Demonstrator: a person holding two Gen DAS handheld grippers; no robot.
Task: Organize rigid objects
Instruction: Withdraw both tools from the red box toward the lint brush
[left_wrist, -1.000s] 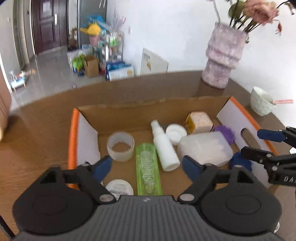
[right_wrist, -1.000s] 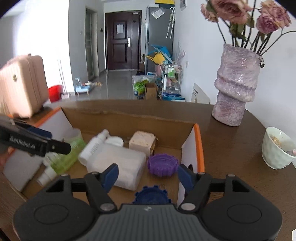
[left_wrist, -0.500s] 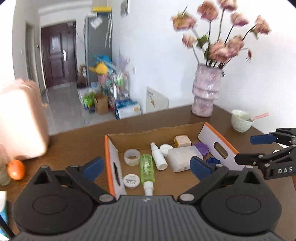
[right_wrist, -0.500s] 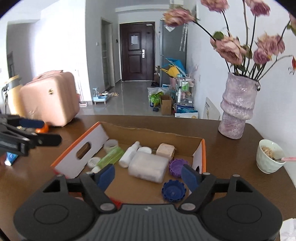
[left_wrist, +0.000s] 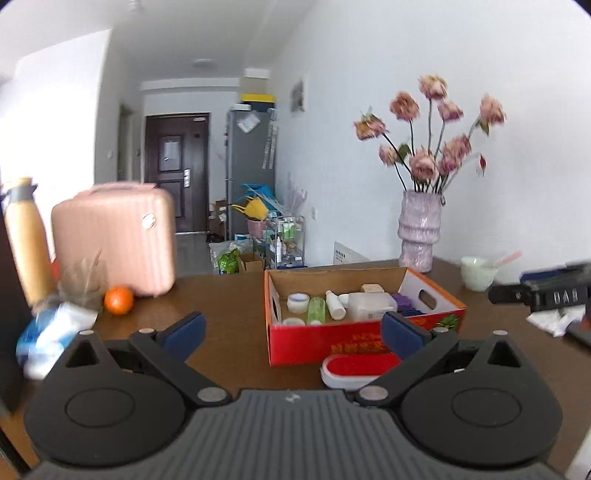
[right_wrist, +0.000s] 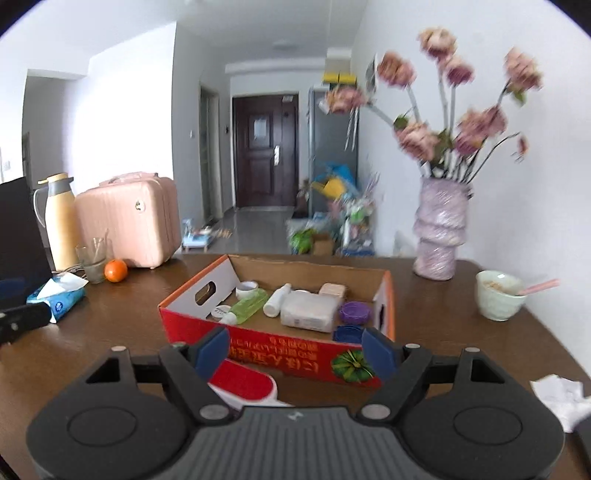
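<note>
both claws, the left claw (left_wrist: 291, 330) and the right claw (right_wrist: 297, 350), hung wide and empty short of the cardboard box (right_wrist: 280, 349) holding the bottles and lids, so the next pick looked like the red-and-white brush (right_wrist: 245, 384) on the tabletop (right_wrist: 110, 332).

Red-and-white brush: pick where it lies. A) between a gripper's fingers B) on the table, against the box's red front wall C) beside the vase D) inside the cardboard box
B: the red-and-white brush lies on the table outside the cardboard box, by its red front wall.
</note>
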